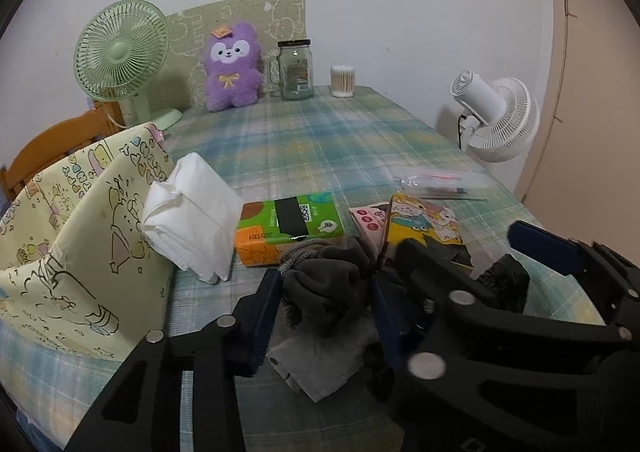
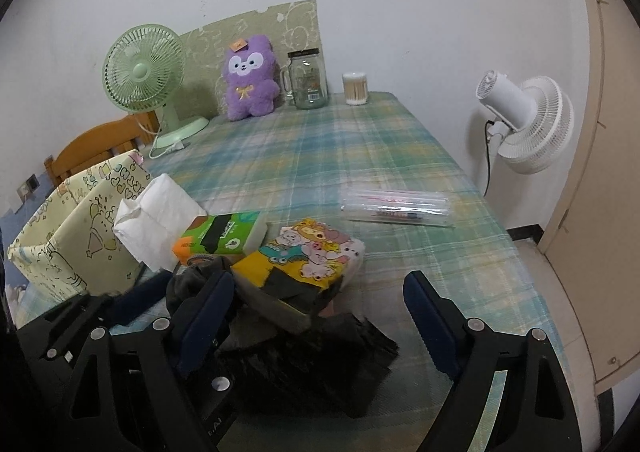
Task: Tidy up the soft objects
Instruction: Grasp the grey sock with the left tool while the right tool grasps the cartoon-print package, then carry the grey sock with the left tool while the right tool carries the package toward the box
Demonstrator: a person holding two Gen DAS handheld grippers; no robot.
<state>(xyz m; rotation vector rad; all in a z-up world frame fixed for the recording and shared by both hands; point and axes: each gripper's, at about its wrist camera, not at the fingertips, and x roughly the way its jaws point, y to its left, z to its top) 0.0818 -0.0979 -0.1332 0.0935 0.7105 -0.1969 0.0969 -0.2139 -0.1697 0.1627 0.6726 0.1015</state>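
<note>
Both fisheye views low over the near table edge, aimed forward and slightly down toward the far wall. Left wrist camera close above a grey sock (image 1: 324, 284); right wrist camera just to its right, over a black cloth (image 2: 312, 364). Shared: purple plush (image 1: 232, 64) (image 2: 250, 80), green fan (image 1: 120, 52) (image 2: 144, 72).

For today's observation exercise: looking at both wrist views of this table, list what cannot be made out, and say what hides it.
- Left wrist view: whether the left gripper presses the grey sock; cloth hides the pads.
- Right wrist view: the black item under the right gripper; dark and blurred.
- Both views: inside of the yellow fabric bin; its wall blocks it.
- Clear packet: contents too small.
</note>
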